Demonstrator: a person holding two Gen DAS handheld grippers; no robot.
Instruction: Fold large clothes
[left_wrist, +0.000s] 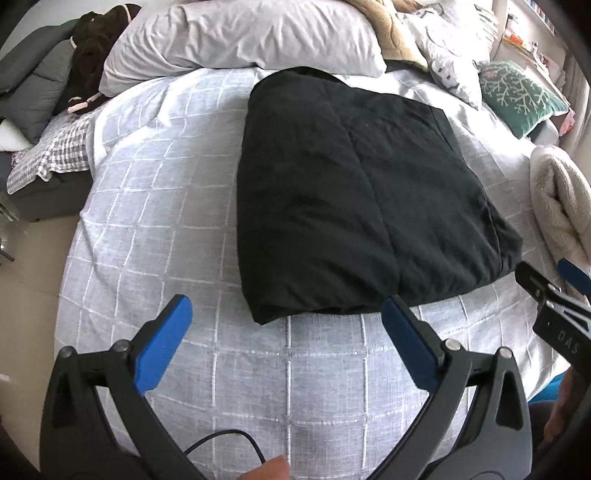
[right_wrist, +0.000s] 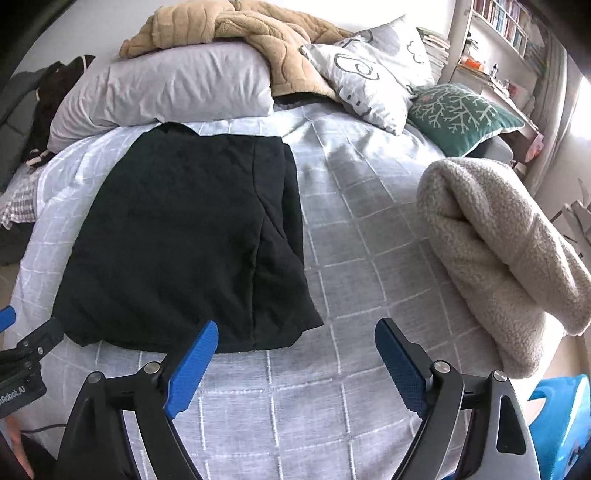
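Note:
A black garment (left_wrist: 354, 199) lies folded into a thick rectangle on the grey checked bedspread (left_wrist: 155, 206); it also shows in the right wrist view (right_wrist: 184, 251). My left gripper (left_wrist: 286, 310) is open and empty, hovering just in front of the garment's near edge. My right gripper (right_wrist: 295, 336) is open and empty, above the bedspread (right_wrist: 369, 240) at the garment's near right corner. The right gripper's tip shows at the right edge of the left wrist view (left_wrist: 554, 291).
A folded beige fleece blanket (right_wrist: 498, 243) lies on the right side of the bed. Pillows (right_wrist: 166, 85), a tan blanket (right_wrist: 258, 33) and a green cushion (right_wrist: 461, 114) sit at the head. Dark clothes (left_wrist: 92, 48) lie left of the bed. A blue stool (right_wrist: 561, 424) stands bottom right.

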